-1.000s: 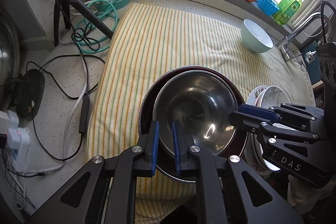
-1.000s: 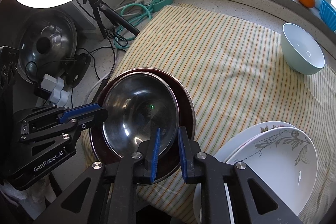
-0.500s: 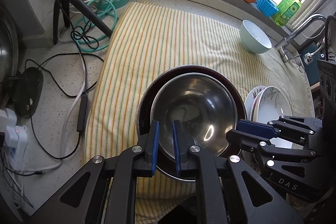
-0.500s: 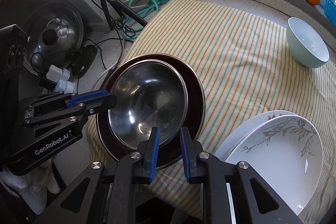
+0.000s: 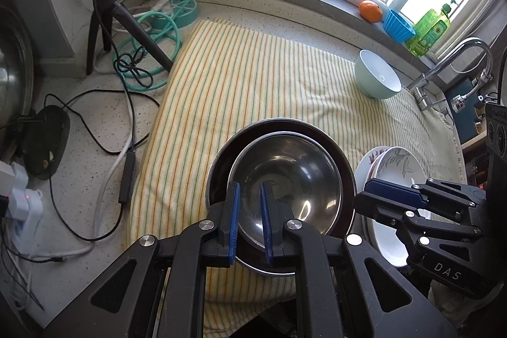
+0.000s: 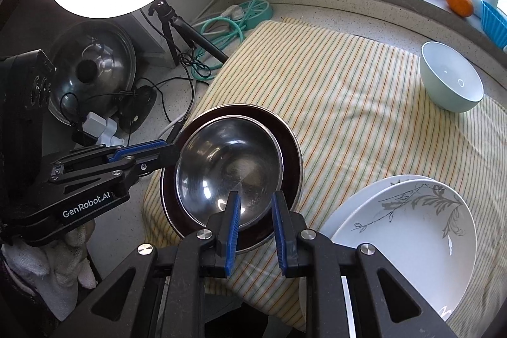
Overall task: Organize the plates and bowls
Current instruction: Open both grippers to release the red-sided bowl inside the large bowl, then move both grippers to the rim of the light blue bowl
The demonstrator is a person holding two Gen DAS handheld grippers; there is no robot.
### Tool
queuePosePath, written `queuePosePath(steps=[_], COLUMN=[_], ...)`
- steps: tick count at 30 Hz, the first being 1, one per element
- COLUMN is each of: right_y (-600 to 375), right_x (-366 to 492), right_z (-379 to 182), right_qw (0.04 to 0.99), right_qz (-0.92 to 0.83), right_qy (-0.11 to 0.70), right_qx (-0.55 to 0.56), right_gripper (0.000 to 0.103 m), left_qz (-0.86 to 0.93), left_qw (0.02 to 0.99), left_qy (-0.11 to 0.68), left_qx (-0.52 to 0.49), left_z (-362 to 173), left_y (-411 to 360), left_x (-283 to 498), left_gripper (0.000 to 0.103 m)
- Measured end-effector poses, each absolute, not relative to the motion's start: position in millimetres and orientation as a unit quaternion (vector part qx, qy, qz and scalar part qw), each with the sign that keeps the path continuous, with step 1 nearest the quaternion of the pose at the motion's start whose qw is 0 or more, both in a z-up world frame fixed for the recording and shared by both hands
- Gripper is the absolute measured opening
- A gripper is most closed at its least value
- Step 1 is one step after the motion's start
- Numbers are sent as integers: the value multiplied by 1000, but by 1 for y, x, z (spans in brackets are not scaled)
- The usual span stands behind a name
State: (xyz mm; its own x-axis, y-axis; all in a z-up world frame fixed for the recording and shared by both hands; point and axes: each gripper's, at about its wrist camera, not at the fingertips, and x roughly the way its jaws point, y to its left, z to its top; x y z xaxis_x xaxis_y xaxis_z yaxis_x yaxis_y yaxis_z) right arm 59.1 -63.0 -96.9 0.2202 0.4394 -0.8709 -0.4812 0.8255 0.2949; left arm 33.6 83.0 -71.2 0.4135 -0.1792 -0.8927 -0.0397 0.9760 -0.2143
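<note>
Steel bowl (image 5: 294, 173) sat nested in a dark bowl (image 5: 279, 125) at the near edge of the striped towel (image 5: 253, 78). The left gripper (image 5: 249, 220) was clenched on the steel bowl's near rim. The right gripper (image 6: 256, 224) stood slightly parted beside the dark bowl, grasping nothing.

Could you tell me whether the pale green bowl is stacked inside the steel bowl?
No, the pale green bowl stands alone on the striped towel, far from the steel bowl.
</note>
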Motion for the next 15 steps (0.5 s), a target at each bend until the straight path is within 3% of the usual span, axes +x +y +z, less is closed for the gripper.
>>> queuePosePath(steps=[15], right_y=[-143], right_x=[78], right_z=[-60], right_qw=[840], right_qz=[238], right_qy=[487], right_qx=[20], right_gripper=[22], left_qz=[-66], left_qw=[847], left_qy=[510], left_qx=[-135], left_z=[-53], left_y=[44], left_x=[53], left_gripper=[11])
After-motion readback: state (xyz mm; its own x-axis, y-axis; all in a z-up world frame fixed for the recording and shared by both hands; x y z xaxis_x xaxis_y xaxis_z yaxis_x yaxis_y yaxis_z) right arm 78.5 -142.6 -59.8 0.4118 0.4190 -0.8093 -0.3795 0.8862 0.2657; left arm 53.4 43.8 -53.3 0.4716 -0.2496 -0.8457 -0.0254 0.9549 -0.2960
